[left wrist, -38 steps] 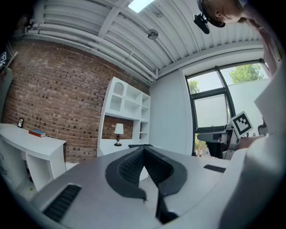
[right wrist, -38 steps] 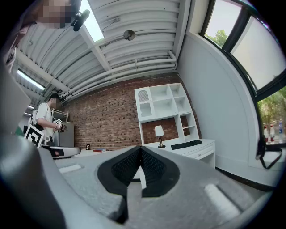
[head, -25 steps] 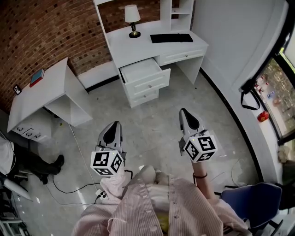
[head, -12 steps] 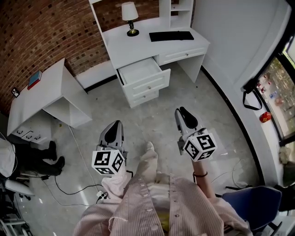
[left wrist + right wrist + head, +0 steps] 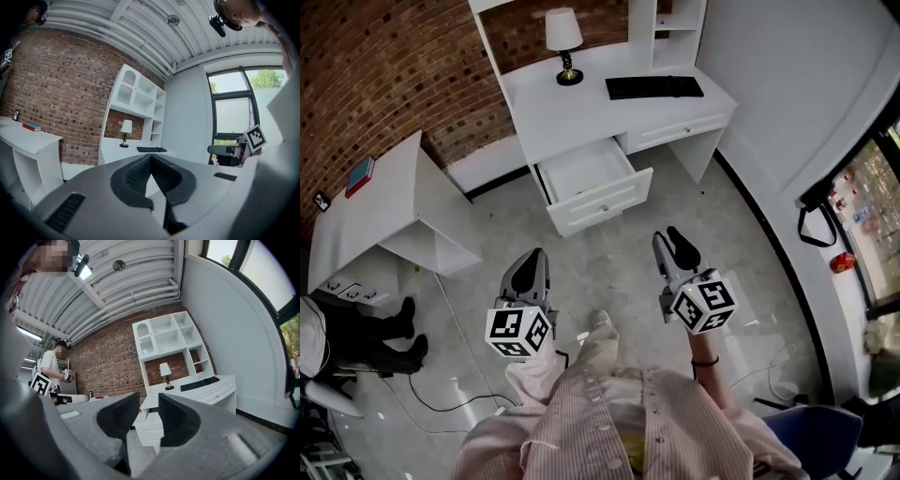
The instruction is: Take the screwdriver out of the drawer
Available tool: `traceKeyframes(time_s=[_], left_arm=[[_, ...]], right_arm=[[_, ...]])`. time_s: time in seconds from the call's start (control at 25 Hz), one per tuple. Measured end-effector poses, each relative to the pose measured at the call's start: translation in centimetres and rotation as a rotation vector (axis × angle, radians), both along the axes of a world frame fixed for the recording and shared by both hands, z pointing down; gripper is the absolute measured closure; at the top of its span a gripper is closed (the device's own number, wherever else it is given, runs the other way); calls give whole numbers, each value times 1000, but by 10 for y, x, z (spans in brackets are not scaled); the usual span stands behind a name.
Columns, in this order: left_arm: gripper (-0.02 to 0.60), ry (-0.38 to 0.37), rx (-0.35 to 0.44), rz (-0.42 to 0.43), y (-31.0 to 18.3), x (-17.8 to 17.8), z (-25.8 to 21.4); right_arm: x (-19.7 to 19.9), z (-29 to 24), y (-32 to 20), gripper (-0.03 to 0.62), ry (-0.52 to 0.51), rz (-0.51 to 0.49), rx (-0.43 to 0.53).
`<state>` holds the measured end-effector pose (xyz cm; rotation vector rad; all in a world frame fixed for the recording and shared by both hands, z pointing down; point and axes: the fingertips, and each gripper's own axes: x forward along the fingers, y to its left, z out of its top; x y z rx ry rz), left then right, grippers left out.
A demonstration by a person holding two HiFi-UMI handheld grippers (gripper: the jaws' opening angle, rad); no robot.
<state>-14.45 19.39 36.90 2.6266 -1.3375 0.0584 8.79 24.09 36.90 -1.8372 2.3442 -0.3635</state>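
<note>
The top drawer (image 5: 612, 201) of the white desk (image 5: 572, 108) stands pulled out, and its white inside faces up. No screwdriver can be made out in it from here. My left gripper (image 5: 530, 257) hovers over the floor short of the desk, its pads touching at the tip (image 5: 150, 157), with nothing in them. My right gripper (image 5: 672, 238) is level with it on the right. Its jaws have just been opening and stand apart (image 5: 149, 401) with nothing between them. The drawer stack (image 5: 148, 426) shows through that gap.
A lamp (image 5: 562, 42) and a black keyboard (image 5: 654, 87) sit on the desk. A second white desk (image 5: 384, 211) with a red book (image 5: 359, 175) stands at left. A seated person's legs (image 5: 370, 328) and floor cables (image 5: 441, 398) are at lower left, a blue chair (image 5: 816, 431) at lower right.
Both grippers and the view have moved toward the desk, which now looks nearer. The right gripper's jaws went from shut to apart. The left gripper's jaws stayed together.
</note>
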Motion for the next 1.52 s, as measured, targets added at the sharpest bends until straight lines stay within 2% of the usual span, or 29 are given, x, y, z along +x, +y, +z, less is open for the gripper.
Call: traceKeyframes(time_s=[0.56, 1.04, 1.28, 1.52], left_arm=[[583, 17, -65, -16, -153, 0, 17], [583, 13, -134, -14, -208, 0, 46], [583, 19, -185, -45, -241, 7, 65], [583, 41, -247, -76, -288, 21, 91]], right_arm=[[-1, 18, -156, 464, 9, -40, -81], [-10, 42, -228, 464, 42, -107, -148], [-9, 65, -275, 464, 65, -172, -205], [-5, 95, -337, 465, 115, -278, -268]])
